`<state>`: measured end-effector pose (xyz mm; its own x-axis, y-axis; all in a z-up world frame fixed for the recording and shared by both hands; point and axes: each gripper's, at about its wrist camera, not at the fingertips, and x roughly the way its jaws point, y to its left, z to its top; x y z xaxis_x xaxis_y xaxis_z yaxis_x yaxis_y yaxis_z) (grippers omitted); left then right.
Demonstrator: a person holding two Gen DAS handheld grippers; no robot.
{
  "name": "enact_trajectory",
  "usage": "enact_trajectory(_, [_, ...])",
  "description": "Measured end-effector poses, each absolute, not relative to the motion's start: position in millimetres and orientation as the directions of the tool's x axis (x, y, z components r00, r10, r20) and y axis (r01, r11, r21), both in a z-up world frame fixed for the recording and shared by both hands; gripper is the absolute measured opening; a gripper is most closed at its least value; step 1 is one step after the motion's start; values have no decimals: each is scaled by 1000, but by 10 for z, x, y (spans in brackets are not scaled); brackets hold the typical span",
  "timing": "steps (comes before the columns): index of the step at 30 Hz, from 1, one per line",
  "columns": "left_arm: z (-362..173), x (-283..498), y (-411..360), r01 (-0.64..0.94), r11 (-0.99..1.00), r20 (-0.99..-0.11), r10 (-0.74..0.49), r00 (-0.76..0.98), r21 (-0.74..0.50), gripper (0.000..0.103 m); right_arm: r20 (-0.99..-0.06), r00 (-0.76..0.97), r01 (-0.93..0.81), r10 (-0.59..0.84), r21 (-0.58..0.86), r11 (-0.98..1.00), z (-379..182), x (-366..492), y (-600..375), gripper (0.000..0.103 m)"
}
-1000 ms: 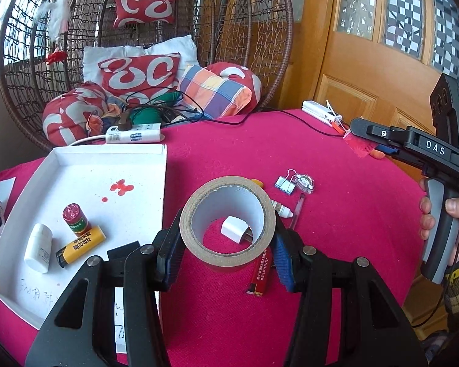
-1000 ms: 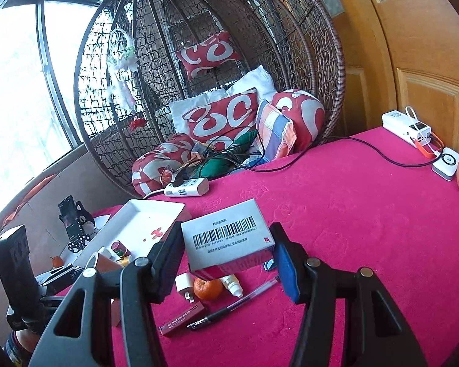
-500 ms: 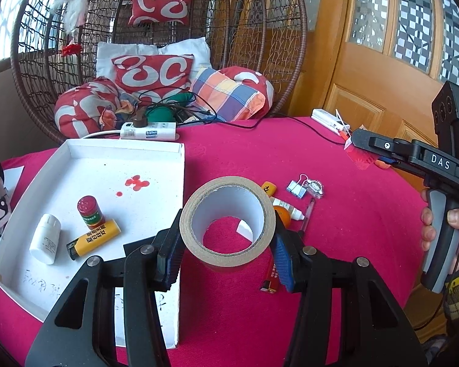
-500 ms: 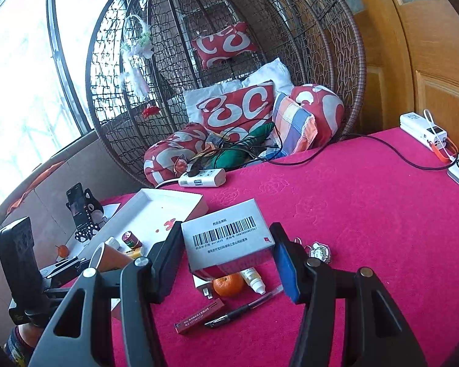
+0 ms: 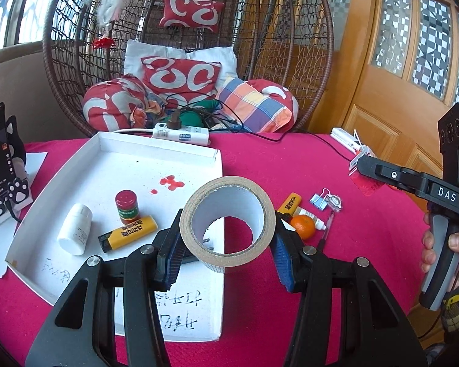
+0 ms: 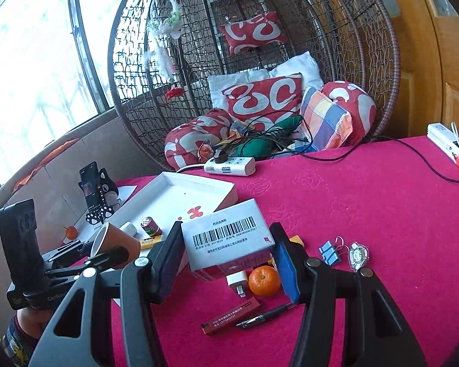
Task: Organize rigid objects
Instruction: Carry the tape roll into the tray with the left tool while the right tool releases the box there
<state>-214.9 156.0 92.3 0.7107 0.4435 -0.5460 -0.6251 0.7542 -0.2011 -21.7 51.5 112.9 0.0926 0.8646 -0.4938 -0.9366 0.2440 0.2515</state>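
Observation:
My left gripper (image 5: 226, 244) is shut on a brown tape roll (image 5: 238, 258), held upright above the right edge of the white tray (image 5: 107, 168). In the tray lie a white bottle (image 5: 75, 232), a red-capped jar (image 5: 127, 206) and a yellow glue stick (image 5: 128, 234). My right gripper (image 6: 229, 253) is shut on a white barcode box (image 6: 226, 235), held above the red tablecloth just right of the tray (image 6: 174, 195). Under the box sit an orange (image 6: 264, 279) and a white plug (image 6: 237, 281).
On the cloth lie a red stick (image 6: 232, 315), a pen (image 6: 266, 316), blue binder clips (image 6: 329, 252) and a charm (image 6: 358, 253). A power strip (image 6: 229, 165) and cables cross the far edge before a wicker chair. A phone on a cat stand (image 6: 91, 189) stands left of the tray.
Both grippers have moved left with their loads. The tape roll went from above the cloth to above the tray's right edge. The box has come nearer the tray. Neither grip has changed.

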Motion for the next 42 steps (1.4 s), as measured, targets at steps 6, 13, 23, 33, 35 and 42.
enact_trajectory(6, [991,-2380,1801,-686,700,-531,512,675,-197,50,-517,46,-957,855,224,187,1129,-413,738,56])
enact_trajectory(13, [1063,-2865,2347,-803,555,-522,629,576,-216,50,-558,-26,-972,829,209,110,1066,-653,1136,56])
enact_trajectory(23, [721,-2690,2886,-845,486,-625,593,507,-225,50,-652,-66,-986,756,158,51,751,-1020,1960,56])
enact_trajectory(33, [681,-2674,2812,-866,460,-617,629,473,-195,59,-681,-44,-987,731,142,74,514,-1092,2238,58])
enact_trajectory(35, [718,-2705,2799,-874,446,-602,649,465,-195,89,-670,-34,-987,742,141,82,524,-1107,2216,79])
enact_trajectory(42, [849,-2791,2653,-888,425,-543,711,448,-176,103,-625,10,-987,780,118,107,657,-1110,2101,103])
